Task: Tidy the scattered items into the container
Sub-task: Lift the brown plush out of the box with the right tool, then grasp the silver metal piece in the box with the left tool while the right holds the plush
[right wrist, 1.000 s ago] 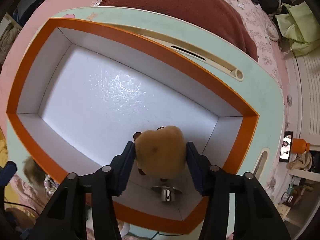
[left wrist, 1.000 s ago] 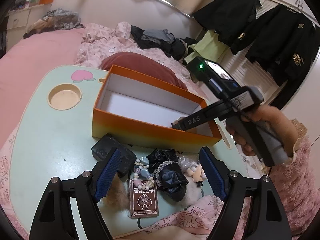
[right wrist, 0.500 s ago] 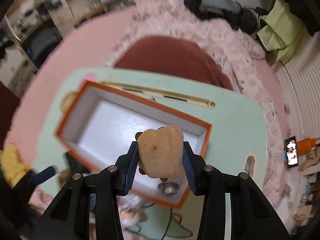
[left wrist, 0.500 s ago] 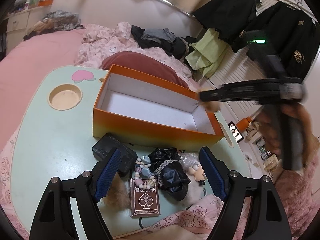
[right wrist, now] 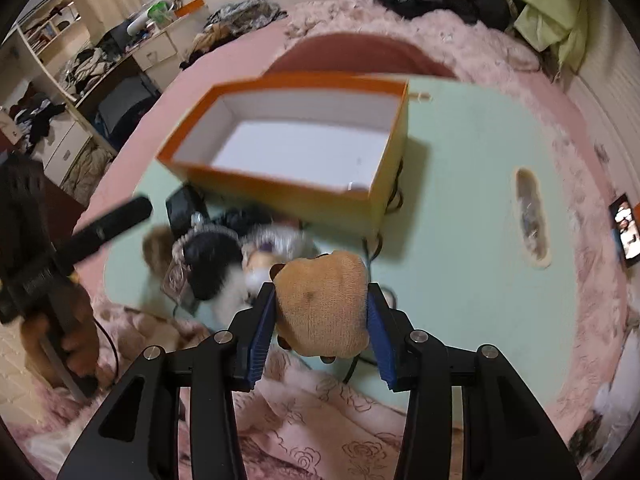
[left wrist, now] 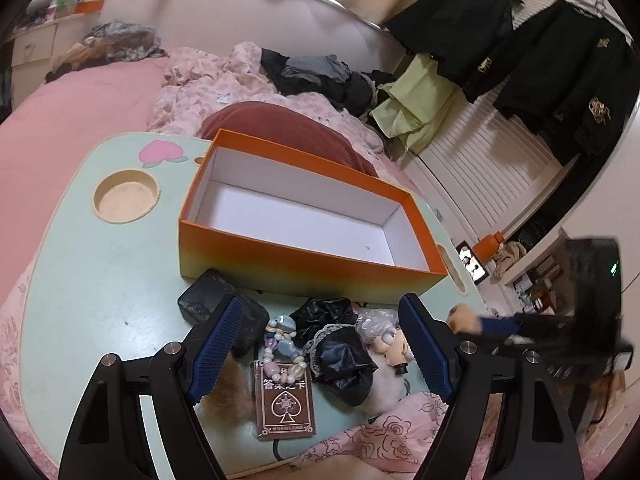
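Note:
The orange box [left wrist: 304, 256] with a white inside stands open on the mint lap table [left wrist: 100, 280]. In front of it lie a black pouch [left wrist: 218, 304], a bead bracelet [left wrist: 282, 344], a brown card deck [left wrist: 285, 404], a black lace cloth [left wrist: 340, 352] and a small doll [left wrist: 388, 340]. My left gripper [left wrist: 318, 308] hangs open above these items, touching none. My right gripper [right wrist: 322, 292] is shut on a tan plush toy [right wrist: 324, 308], held above the table's near edge, to the right of the pile and outside the box [right wrist: 280, 184]. It appears blurred at the right of the left wrist view.
The table [right wrist: 460, 220] rests on a bed with a pink floral quilt [right wrist: 320, 420]; a dark red cushion [left wrist: 288, 128] lies behind the box. A cable [right wrist: 372, 248] runs beside the box. A lit phone [right wrist: 626, 232] lies at the right. A hand [right wrist: 76, 340] holds the left gripper's handle.
My right gripper came up out of the box with the plush toy still clamped and swung back toward the near right of the table. The left gripper has stayed where it was.

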The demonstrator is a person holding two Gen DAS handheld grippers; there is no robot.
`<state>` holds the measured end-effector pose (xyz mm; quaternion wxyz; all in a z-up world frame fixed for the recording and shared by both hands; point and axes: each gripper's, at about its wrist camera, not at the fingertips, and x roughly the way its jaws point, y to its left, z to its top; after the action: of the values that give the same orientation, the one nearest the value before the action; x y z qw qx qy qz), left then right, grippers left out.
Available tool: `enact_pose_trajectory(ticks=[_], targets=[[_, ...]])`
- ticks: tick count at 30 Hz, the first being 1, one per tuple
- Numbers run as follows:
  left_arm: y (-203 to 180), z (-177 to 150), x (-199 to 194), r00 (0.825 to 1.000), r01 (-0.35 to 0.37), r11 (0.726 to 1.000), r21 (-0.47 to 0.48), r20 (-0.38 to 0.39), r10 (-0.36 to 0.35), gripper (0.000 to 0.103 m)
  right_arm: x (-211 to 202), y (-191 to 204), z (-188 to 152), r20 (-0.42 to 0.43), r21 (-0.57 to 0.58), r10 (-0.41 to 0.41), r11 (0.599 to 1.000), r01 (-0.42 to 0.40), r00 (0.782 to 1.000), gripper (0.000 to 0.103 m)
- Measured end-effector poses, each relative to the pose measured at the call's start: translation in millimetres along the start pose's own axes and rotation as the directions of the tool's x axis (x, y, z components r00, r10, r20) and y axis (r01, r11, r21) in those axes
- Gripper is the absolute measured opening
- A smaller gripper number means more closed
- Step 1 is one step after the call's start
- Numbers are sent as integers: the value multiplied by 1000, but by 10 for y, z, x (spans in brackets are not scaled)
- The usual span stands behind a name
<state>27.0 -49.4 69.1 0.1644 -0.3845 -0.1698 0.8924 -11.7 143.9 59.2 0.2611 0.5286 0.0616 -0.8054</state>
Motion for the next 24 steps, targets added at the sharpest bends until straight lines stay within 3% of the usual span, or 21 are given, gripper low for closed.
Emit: enact_pose_trajectory(ticks=[3, 7, 11, 13, 17, 21, 24], targets=[[-102, 162, 66, 999, -15, 999, 46, -36, 16, 80, 69, -58, -85, 44, 34, 47, 998, -49, 998, 50], [-308, 465, 235, 994, -30, 994, 103, -102, 41, 81, 150, -2, -148, 86, 14, 43, 999, -44, 995, 51], [-573, 667, 683, 963, 18, 993, 121, -270, 16, 81, 180, 56, -186, 96, 8, 31, 999, -32, 995, 51], [-714, 710, 930, 941, 11, 989, 146, -336, 39, 81, 174, 54, -208, 105, 20, -1, 1000, -1, 994, 51], [-846, 744, 1214, 910, 38, 993, 108, -414, 10, 81, 162, 105, -252, 123, 1, -161, 987, 162, 979, 52], [-914, 743, 1337, 901, 43, 995, 89, -433, 0, 81, 142, 66, -279, 120, 26, -140, 990, 138, 983, 52], [-955, 786, 1408, 897, 15, 995, 94, -441, 28, 81, 76, 71, -312, 178, 56, -208, 978, 201, 962, 52]])
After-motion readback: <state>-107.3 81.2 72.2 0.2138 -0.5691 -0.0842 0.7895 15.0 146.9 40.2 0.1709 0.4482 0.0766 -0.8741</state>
